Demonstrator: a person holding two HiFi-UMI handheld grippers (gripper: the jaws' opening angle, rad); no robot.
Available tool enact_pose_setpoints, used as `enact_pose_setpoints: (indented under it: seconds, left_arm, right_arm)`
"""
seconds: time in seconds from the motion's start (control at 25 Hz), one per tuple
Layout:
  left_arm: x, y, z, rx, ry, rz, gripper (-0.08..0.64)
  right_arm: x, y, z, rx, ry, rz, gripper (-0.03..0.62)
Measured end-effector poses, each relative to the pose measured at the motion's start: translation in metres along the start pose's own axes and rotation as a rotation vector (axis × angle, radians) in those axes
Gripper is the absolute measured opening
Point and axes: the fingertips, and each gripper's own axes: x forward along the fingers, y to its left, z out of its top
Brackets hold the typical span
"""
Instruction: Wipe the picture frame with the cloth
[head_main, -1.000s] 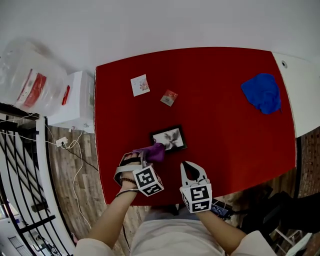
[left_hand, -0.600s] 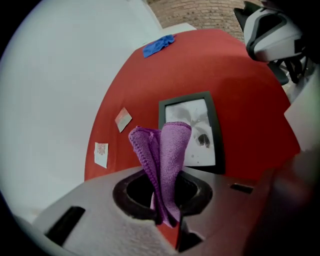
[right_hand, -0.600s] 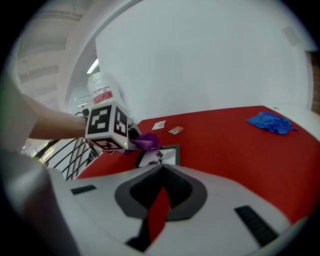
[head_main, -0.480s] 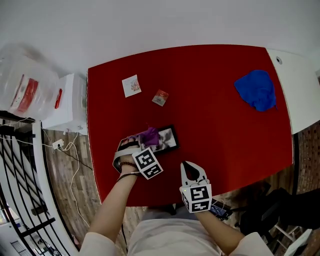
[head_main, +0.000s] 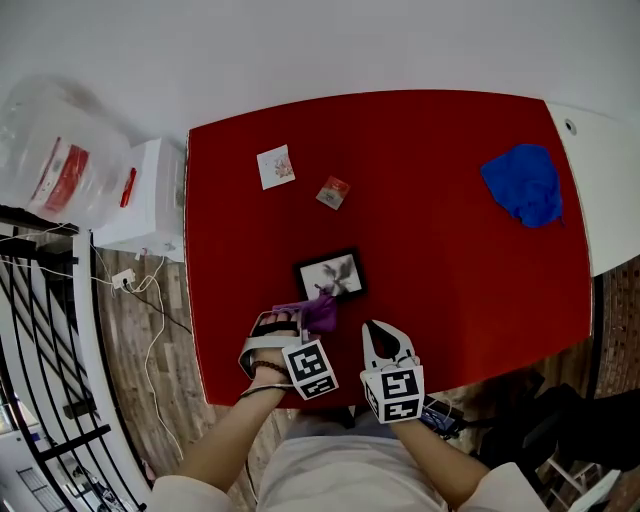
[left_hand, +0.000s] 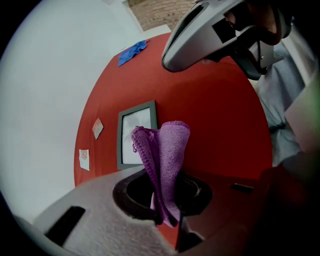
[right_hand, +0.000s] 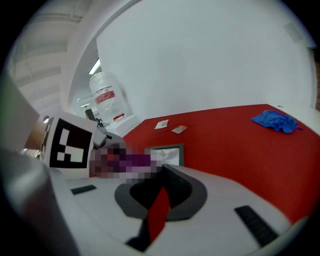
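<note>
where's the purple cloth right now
Head view, lower left of centre: the purple cloth is pinched in the left tongs, over the red table just on the near side of the picture frame.

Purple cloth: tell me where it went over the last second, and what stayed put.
The left gripper, shut on the cloth, swept it over the left part of the frame, then drew it back toward the person. The cloth is now at the frame's near edge. The frame, right gripper, two cards and blue cloth stayed put.
</note>
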Motion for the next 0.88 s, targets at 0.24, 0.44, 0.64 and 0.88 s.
enact_pose_setpoints:
  seconds: [0.24,0.44,0.64,0.88]
  left_arm:
    - [-0.002,0.026,0.002,-0.059,-0.028,0.059,0.060]
    - [0.019,0.093,0.006,-0.138,-0.010,0.124,0.061]
    - [0.043,0.100,0.015,-0.127,0.021,0.099,0.061]
    - [0.037,0.084,0.019,-0.077,0.040,0.074,0.061]
  right_arm:
    - [-0.004,-0.003,0.001,0.000,-0.001,0.000,0.005]
    - [-0.009,-0.012,-0.001,0.008,0.002,-0.017,0.005]
    - [-0.011,-0.019,-0.002,0.015,0.005,-0.027,0.005]
    - [-0.011,-0.027,-0.004,0.020,0.008,-0.032,0.005]
